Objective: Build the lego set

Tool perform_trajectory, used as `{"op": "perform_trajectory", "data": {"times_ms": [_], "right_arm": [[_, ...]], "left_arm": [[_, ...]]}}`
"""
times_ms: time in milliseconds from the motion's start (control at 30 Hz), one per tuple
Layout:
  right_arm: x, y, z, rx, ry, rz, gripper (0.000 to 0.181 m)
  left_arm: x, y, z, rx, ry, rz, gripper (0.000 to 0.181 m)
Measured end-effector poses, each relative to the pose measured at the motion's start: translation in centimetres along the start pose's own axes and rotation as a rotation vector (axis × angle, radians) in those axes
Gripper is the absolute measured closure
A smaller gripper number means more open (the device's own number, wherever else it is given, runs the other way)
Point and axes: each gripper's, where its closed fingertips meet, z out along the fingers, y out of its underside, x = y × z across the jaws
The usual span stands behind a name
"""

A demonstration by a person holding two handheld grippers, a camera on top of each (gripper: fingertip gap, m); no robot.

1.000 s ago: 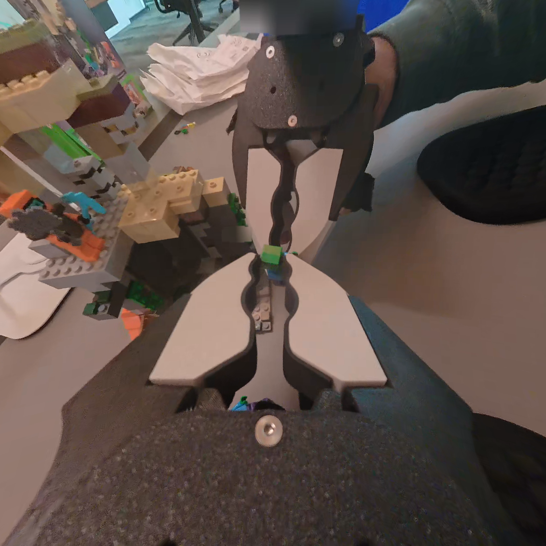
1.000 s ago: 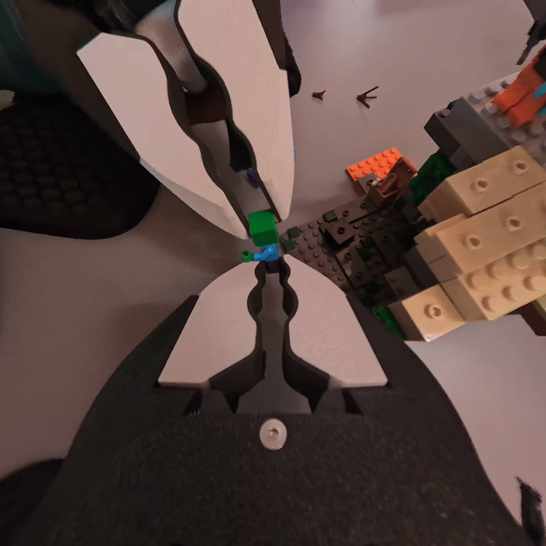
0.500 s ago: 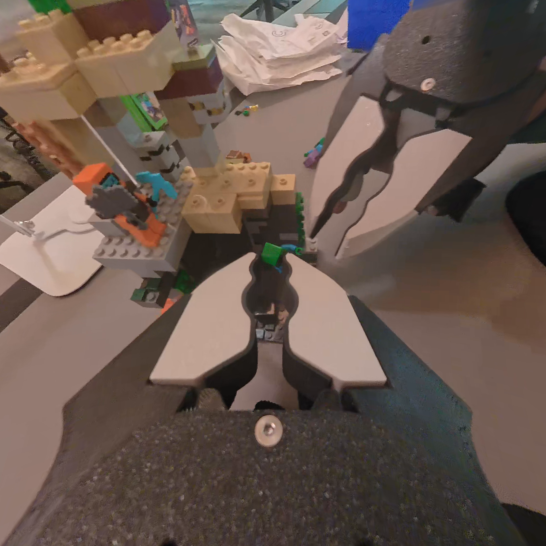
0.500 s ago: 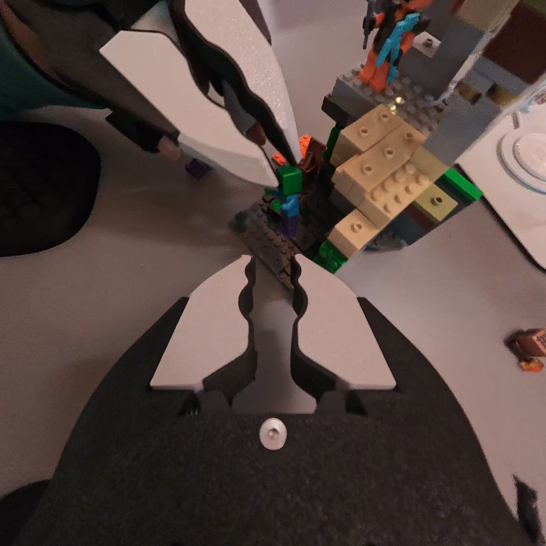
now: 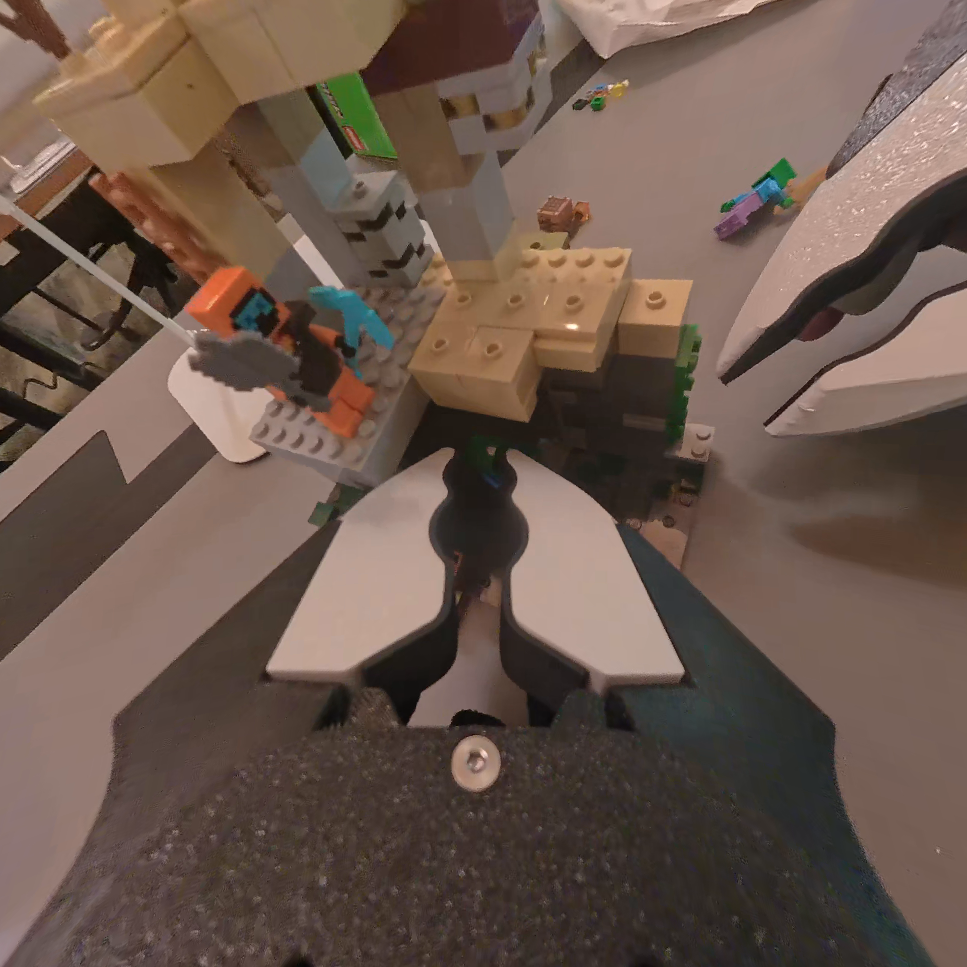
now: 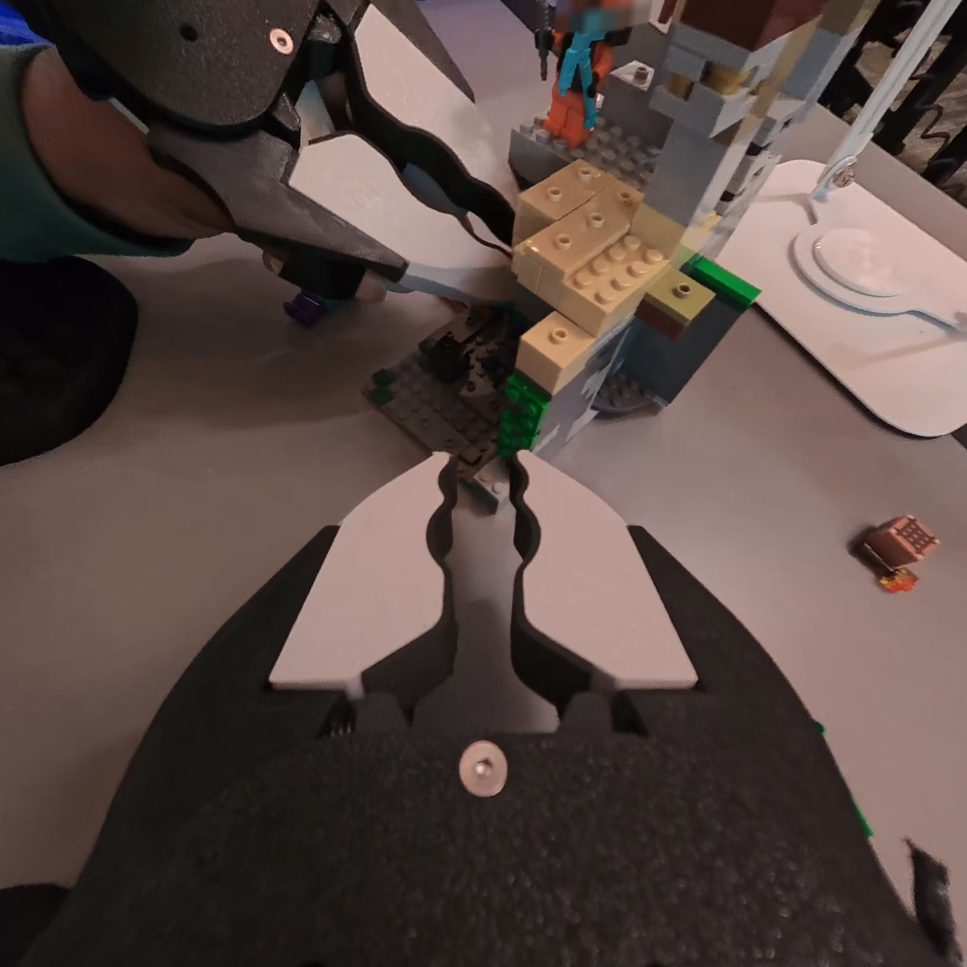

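Left wrist view: left gripper (image 5: 480, 454) pinches green figure (image 5: 484, 456) under tan bricks (image 5: 528, 335).

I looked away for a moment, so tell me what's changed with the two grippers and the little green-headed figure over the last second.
The right gripper let go of the green-headed figure, opened, and drew back to the corner of the dark baseplate. The left gripper kept its grip and carried the figure in under the tan bricks. The orange figure stayed put.
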Motion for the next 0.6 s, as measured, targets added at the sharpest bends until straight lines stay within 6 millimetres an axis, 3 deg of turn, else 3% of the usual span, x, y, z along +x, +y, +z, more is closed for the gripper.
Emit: {"op": "perform_trajectory", "data": {"times_ms": [600], "right_arm": [[0.7,0.4,-0.1,0.009,-0.004,-0.052,0.163]], "left_arm": [[-0.3,-0.1,1.8,-0.026,-0.122,0.071,0.169]]}}
